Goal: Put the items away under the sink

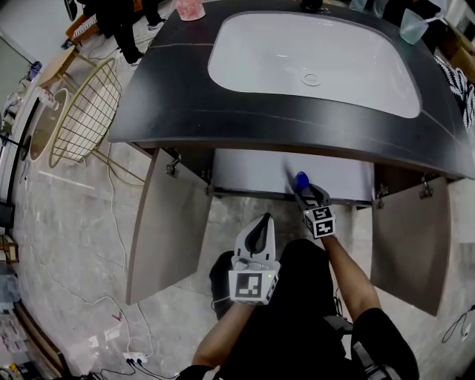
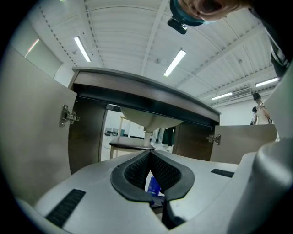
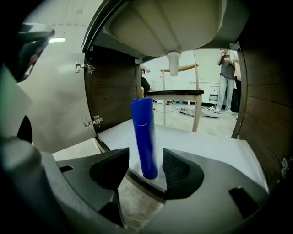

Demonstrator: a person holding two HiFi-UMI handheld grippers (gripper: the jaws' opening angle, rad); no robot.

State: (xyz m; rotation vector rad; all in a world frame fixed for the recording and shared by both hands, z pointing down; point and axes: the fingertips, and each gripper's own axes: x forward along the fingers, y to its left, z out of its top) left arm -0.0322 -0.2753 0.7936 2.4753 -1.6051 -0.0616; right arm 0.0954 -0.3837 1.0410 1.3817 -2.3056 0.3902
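right gripper (image 3: pixel 145 165) spread round upright blue bottle (image 3: pixel 143 132) | left gripper (image 2: pixel 150 155) pressed together | head view: only bottle's top

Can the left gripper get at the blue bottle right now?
Probably not yet: the right gripper straddles the blue bottle on the cabinet floor, jaws open, and the left gripper is shut, farther back.

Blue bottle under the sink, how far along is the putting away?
Done: the cabinet doors are open and the blue bottle stands upright on the cabinet floor near its front edge. In hand: nothing; the right gripper has its jaws apart around the bottle, and the left gripper is shut, empty. Left: possibly the pink cup and pale green cup on the counter.
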